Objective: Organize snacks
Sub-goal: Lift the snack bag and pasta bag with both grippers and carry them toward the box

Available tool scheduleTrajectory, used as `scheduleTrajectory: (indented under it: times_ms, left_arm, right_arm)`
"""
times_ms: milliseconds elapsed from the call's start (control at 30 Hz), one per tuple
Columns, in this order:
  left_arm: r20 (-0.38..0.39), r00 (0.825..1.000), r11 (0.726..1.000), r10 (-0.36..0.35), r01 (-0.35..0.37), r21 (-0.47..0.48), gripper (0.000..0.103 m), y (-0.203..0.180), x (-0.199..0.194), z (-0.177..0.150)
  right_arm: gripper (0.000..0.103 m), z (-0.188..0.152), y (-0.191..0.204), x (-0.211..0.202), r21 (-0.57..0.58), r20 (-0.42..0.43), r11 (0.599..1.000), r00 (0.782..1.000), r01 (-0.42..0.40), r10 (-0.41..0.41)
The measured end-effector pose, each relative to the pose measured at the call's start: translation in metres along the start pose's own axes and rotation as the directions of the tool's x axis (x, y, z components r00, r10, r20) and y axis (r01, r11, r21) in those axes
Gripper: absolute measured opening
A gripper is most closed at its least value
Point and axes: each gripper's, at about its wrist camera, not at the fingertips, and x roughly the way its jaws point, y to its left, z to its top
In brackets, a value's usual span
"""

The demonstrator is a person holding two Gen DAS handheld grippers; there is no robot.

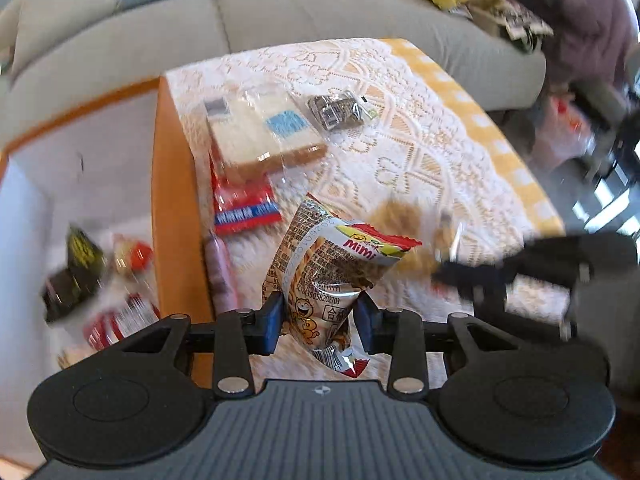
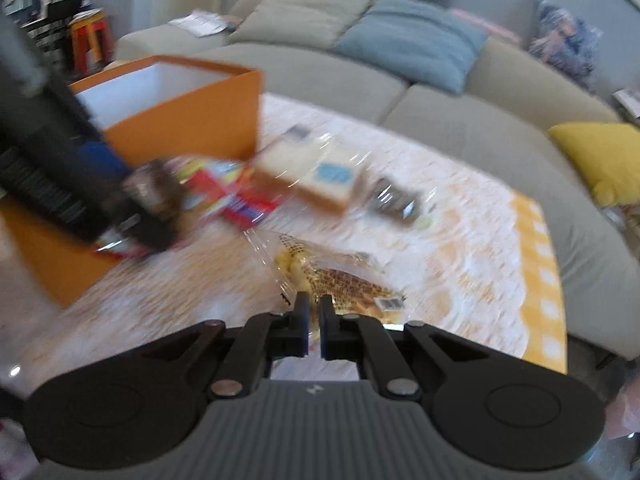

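Blur hides right claw (image 2: 314,322) grip; left claw (image 1: 320,318) clamps Mimi packet (image 1: 332,264).

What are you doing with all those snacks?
I'm tidying snacks into the orange box. The left gripper has its fingers shut on a Mimi snack packet, lifted beside the box, where a few snacks already lie. The right gripper is nearly shut at the edge of a clear bag of yellow snacks on the lace tablecloth. A wrapped sandwich and other packets wait there too.
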Motion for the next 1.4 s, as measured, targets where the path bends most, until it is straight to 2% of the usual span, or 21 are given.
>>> scheduleTrajectory:
  times_ms: [133, 267, 333, 400, 433, 467, 533, 600, 667, 767, 867, 967, 1100, 1167, 1300, 1367, 1400]
  left_arm:
    - [-0.021, 1.0, 0.999, -0.014, 0.013, -0.039, 0.042, -0.003, 0.002, -0.011]
    - [-0.044, 0.998, 0.997, -0.041, 0.038, -0.066, 0.041, -0.01, 0.006, -0.021]
    - [-0.041, 0.998, 0.997, -0.04, 0.037, -0.073, 0.04, -0.012, 0.007, -0.024]
    - [-0.032, 0.999, 0.995, -0.044, 0.041, -0.092, 0.04, -0.009, 0.004, -0.026]
    - [-0.025, 0.999, 0.994, -0.046, 0.044, -0.102, 0.04, -0.007, 0.003, -0.027]
    - [-0.02, 0.999, 0.993, -0.046, 0.043, -0.113, 0.04, -0.005, 0.002, -0.027]
    - [-0.013, 0.999, 0.99, -0.04, 0.038, -0.135, 0.039, -0.003, 0.001, -0.027]
    - [-0.008, 0.999, 0.988, -0.044, 0.042, -0.147, 0.037, -0.002, 0.002, -0.028]
    - [-0.008, 0.998, 0.986, -0.055, 0.053, -0.158, 0.035, -0.002, 0.004, -0.028]
    - [-0.013, 0.997, 0.982, -0.073, 0.069, -0.178, 0.035, -0.003, 0.009, -0.031]
    - [-0.025, 0.997, 0.979, -0.072, 0.065, -0.195, 0.035, -0.001, 0.016, -0.033]
    - [-0.042, 0.996, 0.976, -0.082, 0.072, -0.208, 0.035, 0.001, 0.024, -0.035]
    - [-0.057, 0.996, 0.979, -0.07, 0.058, -0.195, 0.035, 0.001, 0.03, -0.038]
    - [-0.059, 0.995, 0.978, -0.078, 0.065, -0.198, 0.035, 0.002, 0.033, -0.038]
    - [-0.059, 0.995, 0.979, -0.085, 0.072, -0.192, 0.035, 0.002, 0.033, -0.038]
    - [-0.06, 0.995, 0.979, -0.083, 0.07, -0.192, 0.035, 0.001, 0.032, -0.038]
    - [-0.059, 0.995, 0.978, -0.085, 0.072, -0.197, 0.035, 0.002, 0.031, -0.038]
  right_arm:
    - [0.001, -0.018, 0.019, -0.019, -0.02, -0.092, 0.998, 0.994, -0.056, 0.054]
    - [0.002, -0.021, 0.032, -0.016, -0.056, -0.171, 0.995, 0.983, -0.079, 0.069]
    - [0.004, -0.023, 0.034, -0.009, -0.061, -0.208, 0.995, 0.976, -0.074, 0.06]
    - [0.006, -0.024, 0.032, -0.013, -0.05, -0.203, 0.998, 0.979, -0.046, 0.035]
    - [0.011, -0.022, 0.029, -0.016, -0.028, -0.19, 0.999, 0.981, -0.034, 0.028]
    - [0.021, -0.022, 0.025, -0.023, 0.013, -0.172, 1.0, 0.985, -0.025, 0.027]
    - [0.038, -0.021, 0.008, -0.034, 0.167, -0.128, 0.985, 0.99, -0.04, 0.062]
    - [0.044, -0.025, -0.011, -0.035, 0.353, -0.104, 0.935, 0.991, -0.042, 0.083]
    - [0.048, -0.033, -0.03, -0.028, 0.543, -0.109, 0.839, 0.99, -0.013, 0.086]
    - [0.049, -0.048, -0.046, -0.012, 0.699, -0.134, 0.715, 0.986, 0.026, 0.095]
    - [0.049, -0.054, -0.05, 0.001, 0.743, -0.142, 0.669, 0.985, 0.038, 0.101]
    - [0.055, -0.054, -0.054, 0.011, 0.744, -0.138, 0.667, 0.986, 0.039, 0.097]
    - [0.055, -0.056, -0.057, 0.019, 0.768, -0.086, 0.64, 0.988, -0.014, 0.125]
    - [0.054, -0.055, -0.055, 0.022, 0.76, -0.067, 0.649, 0.989, -0.034, 0.13]
    - [0.041, -0.055, -0.056, 0.02, 0.765, -0.028, 0.641, 0.989, -0.071, 0.143]
    - [0.024, -0.056, -0.062, 0.011, 0.786, 0.022, 0.61, 0.99, -0.103, 0.139]
    - [0.022, -0.056, -0.065, 0.007, 0.796, 0.062, 0.589, 0.987, -0.138, 0.147]
